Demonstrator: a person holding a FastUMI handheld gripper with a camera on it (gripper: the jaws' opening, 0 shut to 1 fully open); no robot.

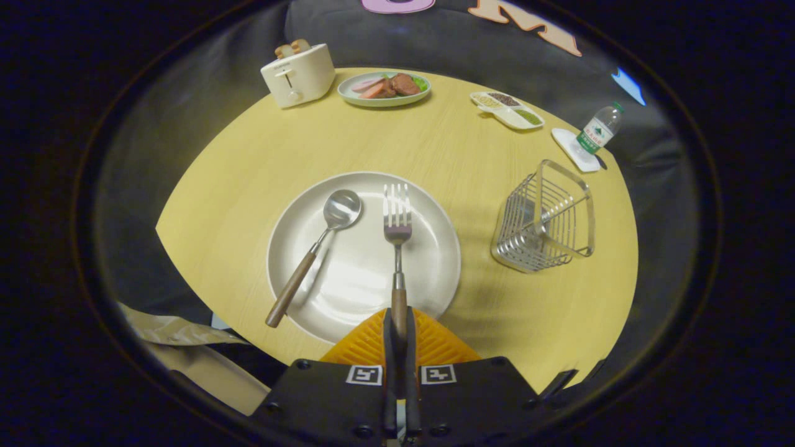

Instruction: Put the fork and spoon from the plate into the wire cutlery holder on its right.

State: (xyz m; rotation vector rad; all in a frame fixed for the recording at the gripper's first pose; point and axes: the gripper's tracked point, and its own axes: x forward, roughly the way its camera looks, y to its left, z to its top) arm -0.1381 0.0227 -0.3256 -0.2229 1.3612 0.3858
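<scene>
The hand-held gripper is clenching the wooden handle of the steel fork, both fingers pressing on the handle's near end, so the first of the two pickups is in hand. The fork is pointing straight ahead of the fingers, its tines reaching over the round white ceramic plate; whether it is resting on the plate or already lifting clear I cannot tell. The wooden-handled steel spoon is lying untouched on the plate's left half, its handle hanging over the rim onto the pale yellow wooden counter. The silver wire cutlery holder is standing apart from the plate, to its right. The next move is calling for raising the fork, carrying it right above the holder's open top, tipping it upright and releasing it inside, then returning for the spoon.
</scene>
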